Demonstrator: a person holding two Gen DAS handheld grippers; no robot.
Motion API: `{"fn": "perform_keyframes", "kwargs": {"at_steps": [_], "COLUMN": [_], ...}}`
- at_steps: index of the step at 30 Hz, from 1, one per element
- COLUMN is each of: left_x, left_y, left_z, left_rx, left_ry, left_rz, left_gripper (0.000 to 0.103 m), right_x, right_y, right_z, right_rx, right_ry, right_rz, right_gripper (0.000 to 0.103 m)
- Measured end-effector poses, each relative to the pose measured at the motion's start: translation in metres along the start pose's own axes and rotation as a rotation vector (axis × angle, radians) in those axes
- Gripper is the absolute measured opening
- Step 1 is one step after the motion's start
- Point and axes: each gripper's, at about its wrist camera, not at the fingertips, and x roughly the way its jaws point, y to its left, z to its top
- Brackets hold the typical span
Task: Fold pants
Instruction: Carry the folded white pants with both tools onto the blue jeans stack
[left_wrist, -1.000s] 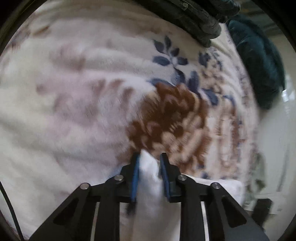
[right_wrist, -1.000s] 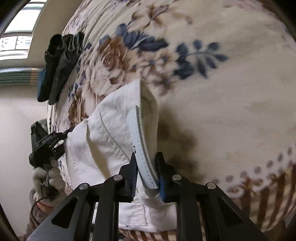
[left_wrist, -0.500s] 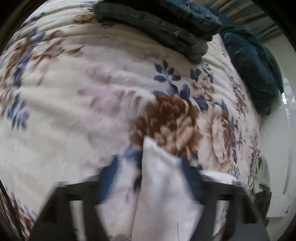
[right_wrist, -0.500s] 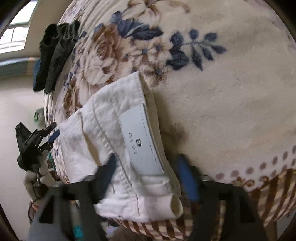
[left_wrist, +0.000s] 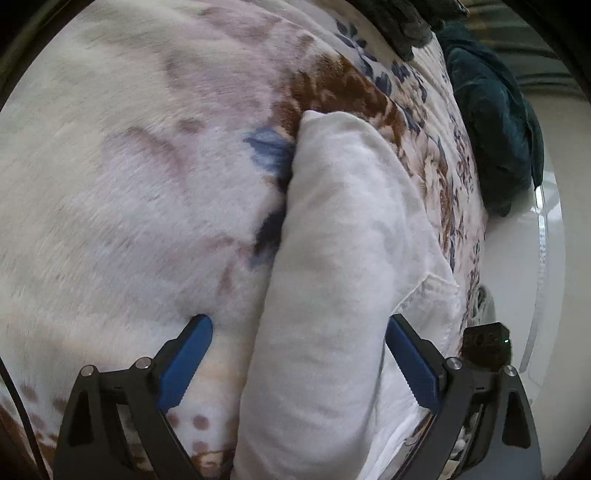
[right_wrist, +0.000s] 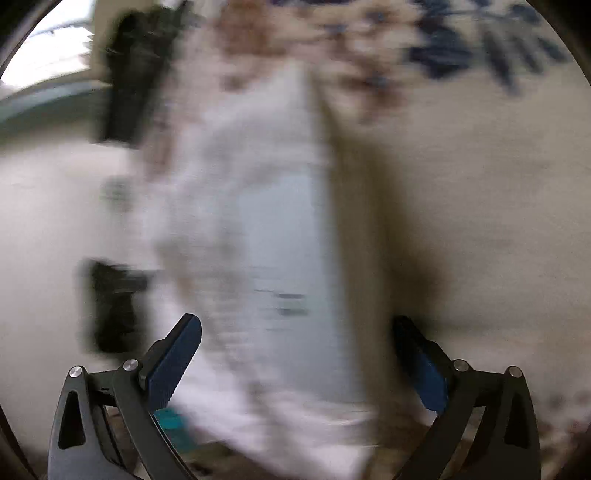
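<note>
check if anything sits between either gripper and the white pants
Nothing visible does. The left gripper is open, its jaws just spread, with the folded pants lying directly between them on the blanket. The right gripper has likewise just opened astride the pants, though that view is blurred.

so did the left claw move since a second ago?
Yes. The left claw has just opened, releasing the white pants, and pulled back from the brown flower on the blanket, which now sits further up the left wrist view.
</note>
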Motion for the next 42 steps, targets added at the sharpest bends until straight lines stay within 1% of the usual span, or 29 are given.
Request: {"fn": "perform_keyframes", "kwargs": {"at_steps": [1,2,3,4,5,7,8,9,10,11,12,13,14,15,16,17,18,20,21,22,24,26,29,30,33,36,39,41,42], "left_x": [0.003,0.006,0.008,0.01,0.011,0.01,0.008,0.006,0.007,0.011,0.016,0.021,0.024,0.024,0.023,0.021,0.019,0.011,0.005,0.0,-0.011,-0.023,-0.046,-0.056,-0.081,-0.108,-0.144,-0.167,-0.18], "left_y": [-0.003,-0.004,-0.005,-0.006,-0.007,-0.013,-0.018,-0.025,-0.034,-0.039,-0.041,-0.039,-0.035,-0.034,-0.038,-0.041,-0.045,-0.051,-0.049,-0.05,-0.055,-0.064,-0.072,-0.076,-0.083,-0.093,-0.107,-0.116,-0.123], "left_z": [0.002,0.004,0.006,0.008,0.008,0.01,0.01,0.009,0.008,0.007,0.006,0.006,0.007,0.008,0.008,0.007,0.005,0.002,0.0,0.0,-0.002,-0.004,-0.002,0.002,0.018,0.042,0.085,0.113,0.134], "left_rx": [0.013,0.024,0.031,0.041,0.05,0.075,0.087,0.112,0.153,0.192,0.224,0.231,0.207,0.194,0.202,0.21,0.216,0.229,0.23,0.232,0.238,0.263,0.274,0.279,0.285,0.301,0.324,0.341,0.35], "left_ry": [0.01,0.02,0.026,0.036,0.042,0.042,0.036,0.028,0.024,0.025,0.035,0.041,0.037,0.034,0.031,0.027,0.021,0.011,0.013,0.016,0.018,0.014,0.002,-0.003,-0.014,-0.025,-0.036,-0.048,-0.052], "left_rz": [0.004,0.007,0.009,0.01,0.008,0.006,-0.007,-0.046,-0.012,0.027,0.054,0.062,0.048,0.038,0.042,0.052,0.062,0.066,0.057,0.045,0.031,0.034,0.025,0.013,-0.002,-0.021,-0.045,-0.051,-0.057], "left_gripper": [0.096,0.096,0.096,0.096,0.096,0.096,0.086,0.074,0.074,0.074,0.071,0.068,0.066,0.061,0.057,0.052,0.046,0.04,0.037,0.036,0.034,0.033,0.033,0.033,0.033,0.033,0.033,0.033,0.033], "right_x": [0.0,0.002,0.005,0.01,0.012,0.017,0.019,0.023,0.027,0.032,0.036,0.041,0.041,0.04,0.038,0.035,0.032,0.03,0.028,0.026,0.021,0.013,0.003,0.001,-0.004,-0.011,-0.016,-0.021,-0.021], "right_y": [0.001,0.002,0.001,-0.004,-0.006,-0.006,-0.004,0.001,0.009,0.014,0.017,0.013,0.008,0.005,0.006,0.008,0.011,0.022,0.027,0.032,0.04,0.047,0.061,0.067,0.1,0.144,0.189,0.227,0.24], "right_z": [0.001,0.002,0.003,0.003,0.004,0.007,0.007,0.006,0.005,0.003,0.002,0.003,0.003,0.004,0.003,0.0,-0.004,-0.013,-0.017,-0.021,-0.026,-0.026,-0.028,-0.029,-0.028,-0.018,-0.005,0.013,0.02], "right_rx": [-0.013,-0.06,-0.088,-0.094,-0.092,-0.089,-0.099,-0.121,-0.155,-0.187,-0.217,-0.215,-0.198,-0.175,-0.157,-0.153,-0.15,-0.143,-0.147,-0.156,-0.155,-0.151,-0.145,-0.139,-0.147,-0.162,-0.17,-0.166,-0.163], "right_ry": [0.003,0.012,0.022,0.042,0.044,0.044,0.043,0.052,0.06,0.066,0.066,0.062,0.046,0.027,0.011,-0.01,-0.025,-0.057,-0.073,-0.089,-0.101,-0.113,-0.118,-0.119,-0.131,-0.149,-0.173,-0.205,-0.214], "right_rz": [0.049,-0.026,-0.08,-0.084,-0.068,-0.021,-0.006,0.025,0.042,0.035,0.003,-0.026,-0.043,-0.06,-0.087,-0.119,-0.13,-0.145,-0.153,-0.159,-0.137,-0.135,-0.128,-0.112,-0.115,-0.125,-0.127,-0.128,-0.123], "right_gripper": [0.103,0.102,0.1,0.1,0.102,0.102,0.102,0.102,0.102,0.101,0.099,0.096,0.089,0.078,0.072,0.061,0.053,0.045,0.041,0.039,0.033,0.032,0.031,0.03,0.03,0.03,0.03,0.03,0.03]}}
